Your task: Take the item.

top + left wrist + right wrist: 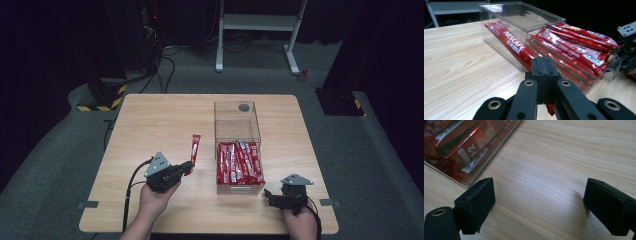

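Coffee stick (194, 151), a red sachet, is pinched at its near end by the left gripper (187, 167), whose jaws are pressed together on it, and it slants away toward the far side, left of the clear box (237, 131). That box sits right of center on the counter (150, 130), its near half packed with more red sticks (239, 162). The right gripper (270, 196) rests just near the box's near right corner, its jaws spread wide over bare wood with nothing between them.
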Demonstrator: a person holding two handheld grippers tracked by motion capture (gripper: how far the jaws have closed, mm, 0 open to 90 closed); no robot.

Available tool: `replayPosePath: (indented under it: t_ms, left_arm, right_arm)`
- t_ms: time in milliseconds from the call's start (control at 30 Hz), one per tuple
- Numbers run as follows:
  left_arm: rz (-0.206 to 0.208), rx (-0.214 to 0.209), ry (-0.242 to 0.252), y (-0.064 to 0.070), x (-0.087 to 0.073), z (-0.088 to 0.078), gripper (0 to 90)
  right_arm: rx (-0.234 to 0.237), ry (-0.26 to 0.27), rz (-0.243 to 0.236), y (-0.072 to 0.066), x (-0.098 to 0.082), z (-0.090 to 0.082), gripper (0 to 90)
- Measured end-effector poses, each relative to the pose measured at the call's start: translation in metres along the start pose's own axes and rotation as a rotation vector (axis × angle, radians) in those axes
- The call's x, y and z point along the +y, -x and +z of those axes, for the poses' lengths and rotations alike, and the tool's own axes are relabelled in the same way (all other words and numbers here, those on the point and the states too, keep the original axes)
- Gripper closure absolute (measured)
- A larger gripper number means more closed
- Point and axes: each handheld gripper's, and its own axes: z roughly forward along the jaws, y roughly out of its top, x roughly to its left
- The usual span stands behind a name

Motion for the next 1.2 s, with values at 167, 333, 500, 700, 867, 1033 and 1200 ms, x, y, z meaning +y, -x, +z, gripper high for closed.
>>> replayPosePath:
  t_ms: [167,333,500,700,867,1033,1200]
  left_arm:
    - [-0.028,0.031,-0.007,-0.015,-0.007,-0.005,90.0]
    - [-0.06,0.055,-0.016,-0.028,-0.014,-0.005,90.0]
    - [-0.078,0.073,-0.034,-0.034,-0.02,-0.002,90.0]
    - [-0.078,0.076,-0.063,-0.035,-0.026,0.007,90.0]
    - [-0.072,0.078,-0.101,-0.034,-0.031,0.019,90.0]
    - [-0.072,0.082,-0.135,-0.034,-0.035,0.028,90.0]
    - [-0.076,0.089,-0.179,-0.036,-0.042,0.036,90.0]
  right_arm:
    - [0.001,0.0,0.0,0.0,0.0,0.0,10.2]
    - [0.001,0.0,0.0,0.0,0.0,0.0,10.2]
    - [0.001,0.0,-0.003,0.0,0.0,0.0,10.2]
    - [0.001,0.0,-0.001,0.0,0.0,0.0,10.1]
    - [0.0,0.0,-0.001,0.0,0.0,0.0,10.1]
    - [0.0,0.0,-0.002,0.0,0.0,0.0,10.1]
    - [0.0,0.0,-0.002,0.0,0.0,0.0,10.1]
